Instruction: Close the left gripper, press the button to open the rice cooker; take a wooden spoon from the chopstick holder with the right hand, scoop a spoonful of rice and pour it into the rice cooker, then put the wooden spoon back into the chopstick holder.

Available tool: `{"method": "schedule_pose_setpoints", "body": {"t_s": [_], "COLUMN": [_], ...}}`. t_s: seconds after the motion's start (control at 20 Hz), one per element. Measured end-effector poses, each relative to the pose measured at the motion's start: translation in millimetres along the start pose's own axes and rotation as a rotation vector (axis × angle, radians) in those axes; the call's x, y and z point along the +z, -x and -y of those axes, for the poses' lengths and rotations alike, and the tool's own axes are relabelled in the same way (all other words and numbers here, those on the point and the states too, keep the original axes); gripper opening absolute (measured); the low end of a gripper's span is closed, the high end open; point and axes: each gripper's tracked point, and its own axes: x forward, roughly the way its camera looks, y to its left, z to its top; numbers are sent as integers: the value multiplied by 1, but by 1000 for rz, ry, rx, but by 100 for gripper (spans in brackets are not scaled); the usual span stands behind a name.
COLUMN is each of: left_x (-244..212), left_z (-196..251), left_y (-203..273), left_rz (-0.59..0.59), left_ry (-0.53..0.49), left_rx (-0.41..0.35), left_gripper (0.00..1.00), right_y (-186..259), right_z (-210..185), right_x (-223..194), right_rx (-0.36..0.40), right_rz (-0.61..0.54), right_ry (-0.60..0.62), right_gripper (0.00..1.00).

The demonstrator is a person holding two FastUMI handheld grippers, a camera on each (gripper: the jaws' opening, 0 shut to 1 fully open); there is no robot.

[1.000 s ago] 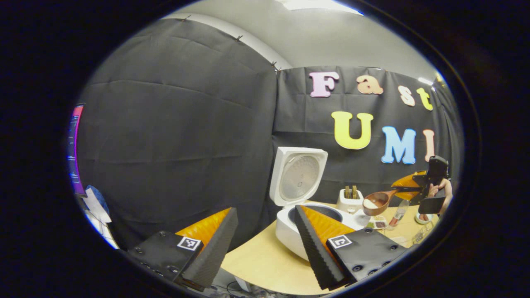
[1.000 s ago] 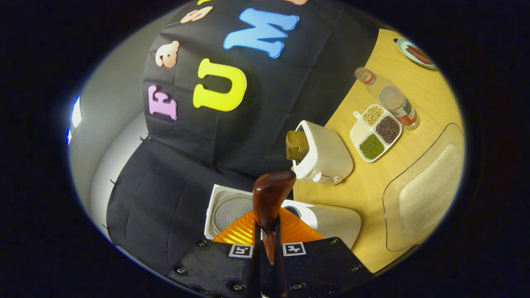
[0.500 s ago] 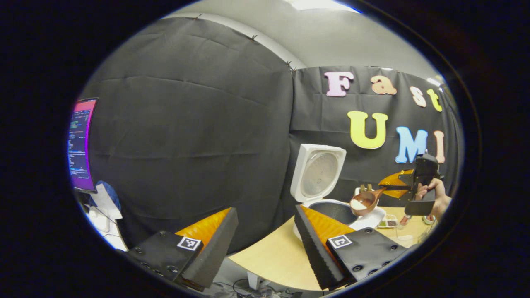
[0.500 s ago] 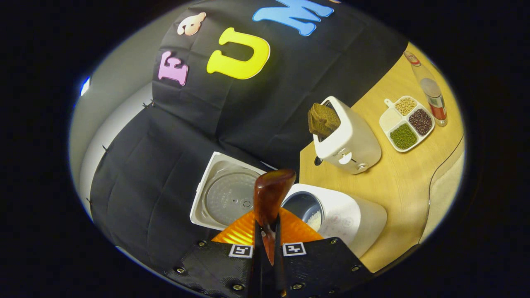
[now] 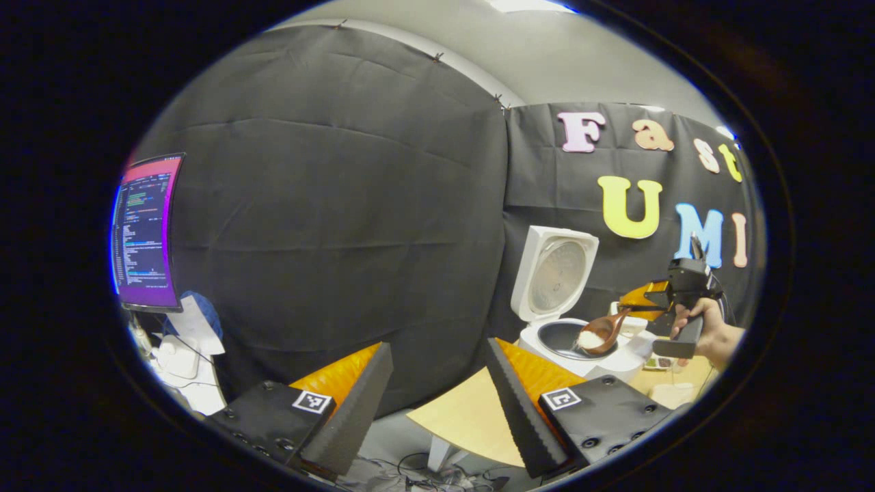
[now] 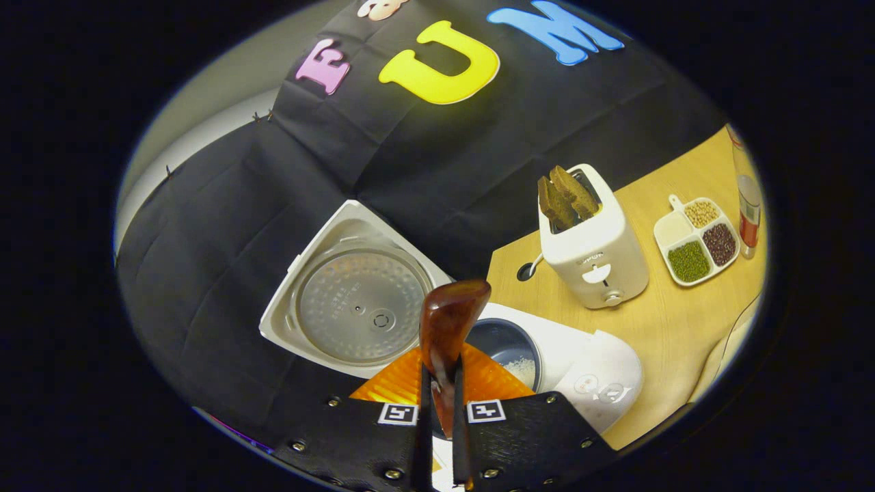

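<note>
White rice cooker (image 6: pixel 588 369) open, brown wooden spoon (image 6: pixel 448 328) of rice clamped in right gripper (image 6: pixel 441 417) over pot, pouring and return left; left gripper (image 5: pixel 437 393) wide apart.

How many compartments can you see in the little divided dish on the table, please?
4. The divided dish holds white grains nearest the toaster, pale beans behind, green beans in front, dark beans toward the bottle.

no legible text, toaster (image 6: pixel 593 244) label too small
</note>
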Motion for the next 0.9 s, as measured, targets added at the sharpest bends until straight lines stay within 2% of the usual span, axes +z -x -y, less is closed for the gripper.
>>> {"method": "schedule_pose_setpoints", "body": {"t_s": [0.3, 0.55, 0.9], "left_x": [-6, -10, -8], "left_z": [4, 5, 5], "left_y": [1, -1, 1], "left_rz": [-10, -25, -19], "left_ry": [-16, -4, -4], "left_rx": [-8, -13, -9], "left_gripper": [96, 96, 96], "right_y": [-8, -6, -2], "right_z": [-4, -16, -31], "right_x": [-9, -4, 8], "right_rx": [-34, -58, -85], "right_rz": [6, 36, 100], "right_ry": [246, 513, 794], "right_gripper": [12, 12, 11]}}
